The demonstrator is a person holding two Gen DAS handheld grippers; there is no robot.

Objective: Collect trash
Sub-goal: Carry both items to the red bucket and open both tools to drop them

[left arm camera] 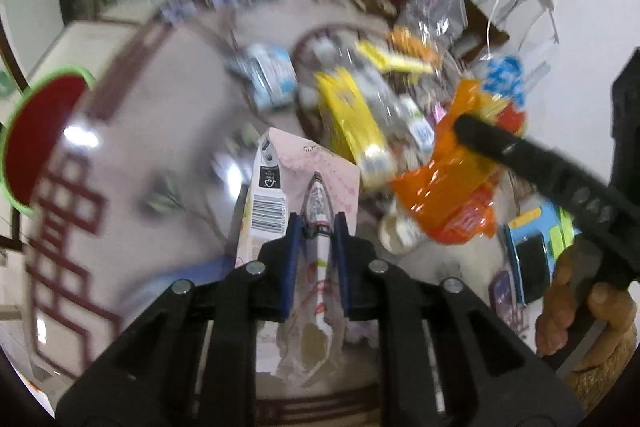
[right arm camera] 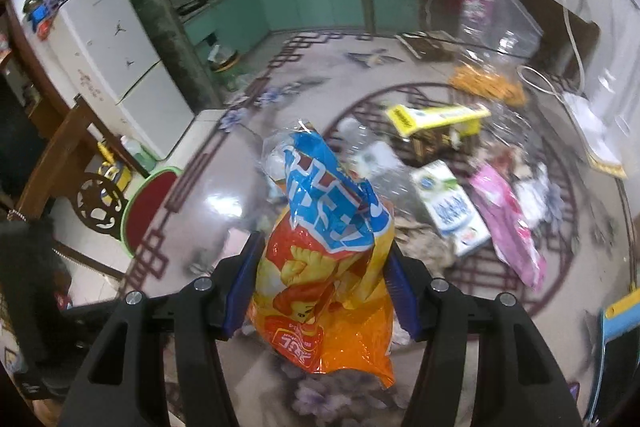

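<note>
Your left tool (left arm camera: 317, 223) is clamped on a pale pink carton (left arm camera: 304, 171), its blue pads pinching the carton's folded top edge; the barcode side faces your eleven o'clock. The carton hangs above the patterned tile floor (left arm camera: 160, 131). Your right tool (right arm camera: 320, 267) is clamped on an orange and blue snack bag (right arm camera: 328, 267), the crumpled foil bulging between both pads and spilling out below them. In the left wrist view that same bag (left arm camera: 452, 187) shows at two o'clock, with the right tool's black finger (left arm camera: 520, 155) across it and your right hand (left arm camera: 584, 303) at four o'clock.

More trash lies on the floor ahead: a yellow box (right arm camera: 436, 119) at one o'clock in the right wrist view, a white and blue milk carton (right arm camera: 448, 207) at two o'clock, and a pink wrapper (right arm camera: 508, 227) just beside it. A red bin with a green rim (right arm camera: 148, 211) stands at nine o'clock, well apart from the pile.
</note>
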